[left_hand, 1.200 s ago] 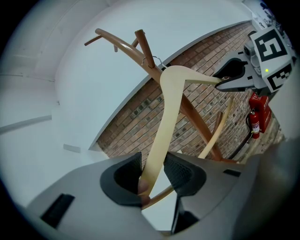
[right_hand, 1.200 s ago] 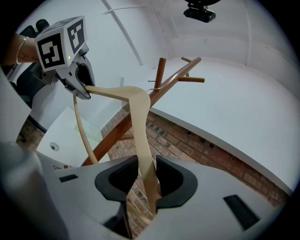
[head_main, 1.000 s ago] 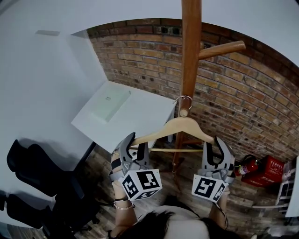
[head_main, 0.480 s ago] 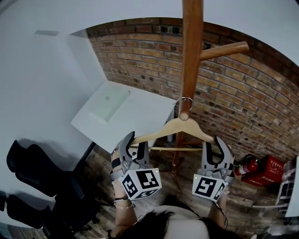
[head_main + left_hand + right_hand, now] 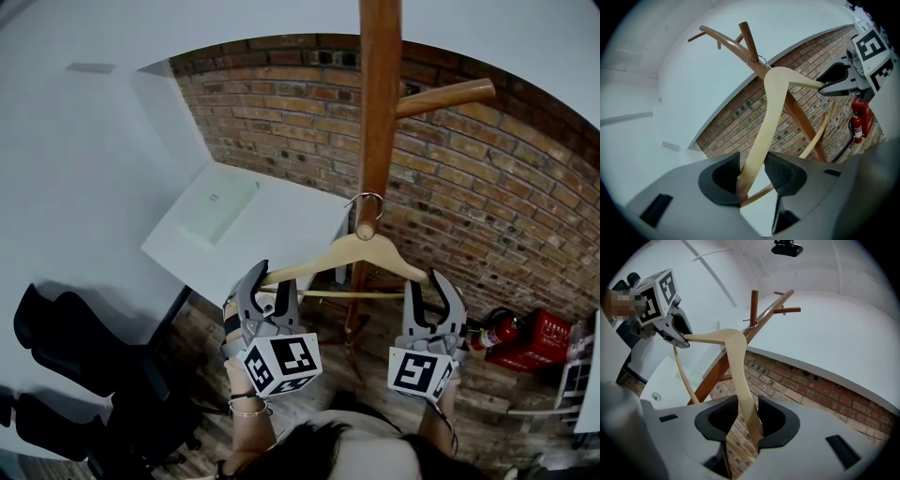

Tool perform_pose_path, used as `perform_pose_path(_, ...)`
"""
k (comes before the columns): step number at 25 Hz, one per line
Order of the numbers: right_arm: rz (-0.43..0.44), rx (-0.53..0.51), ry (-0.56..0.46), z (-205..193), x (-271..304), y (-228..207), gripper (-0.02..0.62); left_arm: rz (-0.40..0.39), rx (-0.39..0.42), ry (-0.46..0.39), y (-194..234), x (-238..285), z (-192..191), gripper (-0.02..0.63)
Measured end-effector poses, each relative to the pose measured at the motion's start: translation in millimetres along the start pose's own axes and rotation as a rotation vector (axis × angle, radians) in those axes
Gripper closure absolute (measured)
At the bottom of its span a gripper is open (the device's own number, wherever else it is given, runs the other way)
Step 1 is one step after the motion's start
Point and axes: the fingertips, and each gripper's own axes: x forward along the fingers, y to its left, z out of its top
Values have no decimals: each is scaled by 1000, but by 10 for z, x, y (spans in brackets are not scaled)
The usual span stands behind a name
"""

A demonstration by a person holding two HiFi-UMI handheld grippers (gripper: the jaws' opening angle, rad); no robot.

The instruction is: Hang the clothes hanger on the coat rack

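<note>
Nearest, at the left gripper: just opened wider, jaws wide and slack about one tip of the clothes hanger. At the right gripper: parted likewise, loose round the other tip, touched on one pad only. Farther up: hooked by its wire over a short peg of the coat rack. Behind, brick wall.

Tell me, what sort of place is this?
Probably an office or workroom: a red-brick wall, a white table with black office chairs beside it, a red fire extinguisher by that wall, and a tall wooden coat rack.
</note>
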Motion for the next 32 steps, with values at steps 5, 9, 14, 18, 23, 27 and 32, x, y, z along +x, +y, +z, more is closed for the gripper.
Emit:
perform_pose_path(5,7,11,2,-24,14,11,463,-3,-8,-12,-3,12,11,446)
perform_pose_path(9,16,16,-2,-17,14,6,460,-2,-7,-12,0,11,16,446)
perform_pose_path(14,25,30,-7,-3,-11,14,456,-6,-5,-16,-4,-21,20,446)
perform_pose_path(18,29,26,-9,0,-23,27,453,-9,0,-16,-21,-38,15,446)
perform_pose_path(23,31,27,-11,23,-53,63,451,-9,-11,-21,-6,-86,-5,446)
perform_pose_path(27,24,27,-28,63,-102,78,451,-3,-30,-29,21,-157,-25,446)
perform_pose_path(32,23,39,1,60,-214,100,451,-15,-61,-35,17,-268,-45,446)
